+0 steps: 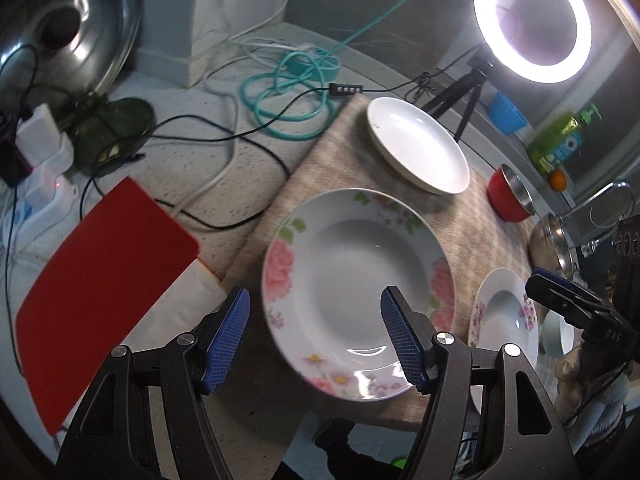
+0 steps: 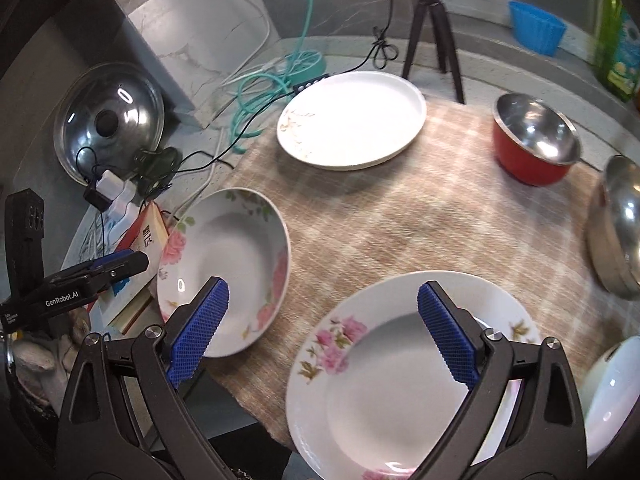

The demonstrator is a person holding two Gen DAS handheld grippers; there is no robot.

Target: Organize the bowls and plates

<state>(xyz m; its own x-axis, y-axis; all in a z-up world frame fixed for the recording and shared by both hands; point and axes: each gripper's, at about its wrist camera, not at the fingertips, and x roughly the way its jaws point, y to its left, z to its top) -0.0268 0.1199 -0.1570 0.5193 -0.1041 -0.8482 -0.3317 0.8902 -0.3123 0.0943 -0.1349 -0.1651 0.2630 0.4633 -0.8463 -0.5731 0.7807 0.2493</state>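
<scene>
A deep floral plate (image 1: 352, 284) lies on the checked cloth (image 1: 332, 160); it also shows in the right wrist view (image 2: 236, 264). My left gripper (image 1: 314, 336) is open, hovering over that plate's near left rim, holding nothing. A second floral plate (image 2: 400, 376) lies at the cloth's near edge; it also shows in the left wrist view (image 1: 504, 320). My right gripper (image 2: 322, 328) is open and empty above its left part. A plain white plate (image 2: 352, 118) lies at the far side of the cloth. A red bowl with a steel inside (image 2: 534, 140) stands to its right.
A steel bowl (image 2: 620, 224) and a pale bowl (image 2: 612, 392) sit at the right edge. A red book (image 1: 104, 280), cables, a teal hose (image 1: 288, 92), a pot lid (image 1: 68, 28) and a ring light on a tripod (image 1: 532, 20) crowd the counter.
</scene>
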